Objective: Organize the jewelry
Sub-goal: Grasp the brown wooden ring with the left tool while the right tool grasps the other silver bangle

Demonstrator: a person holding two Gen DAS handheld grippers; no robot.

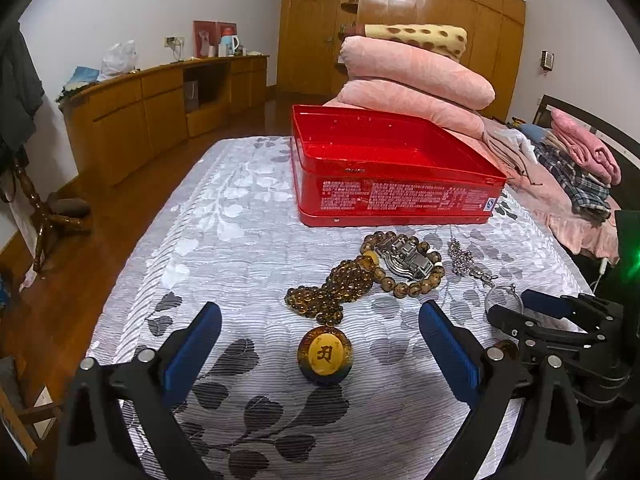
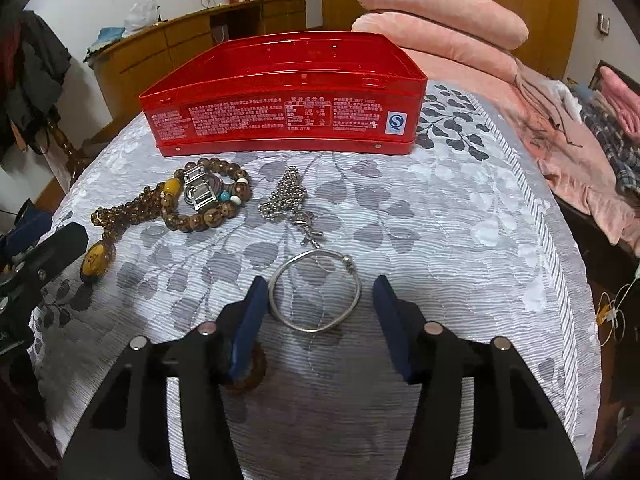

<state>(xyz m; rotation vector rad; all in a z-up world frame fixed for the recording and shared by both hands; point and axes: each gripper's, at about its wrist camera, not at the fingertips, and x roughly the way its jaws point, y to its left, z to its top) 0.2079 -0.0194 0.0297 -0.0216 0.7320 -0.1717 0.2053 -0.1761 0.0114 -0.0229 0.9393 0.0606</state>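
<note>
A bed is covered by a ribbed, silvery-white quilt [image 2: 460, 264] printed with grey leaf shapes. Toward its far side stands an open rectangular red tin [image 2: 280, 96] with rounded corners, glossy walls and fine white print on the side. Just in front of the tin lies a cluster of jewelry: a long strand of small amber-brown beads [image 1: 332, 292] ending in a round yellow pendant [image 1: 325, 356] marked with a dark character, a bracelet of larger mottled brown beads [image 2: 208, 200], and a metal link watch band [image 2: 200, 190] resting inside that bracelet. Beside them is a heap of fine silver ball chain [image 2: 286, 196]. Nearer lies a smooth silver bangle [image 2: 314, 292], a thin round hoop. The right gripper [image 2: 318, 300], black with blue ridged pads, sits with the bangle between its half-open jaws, pads not pressing it. The left gripper [image 1: 320, 320] stands wide open, the yellow pendant between its fingers, untouched.
</note>
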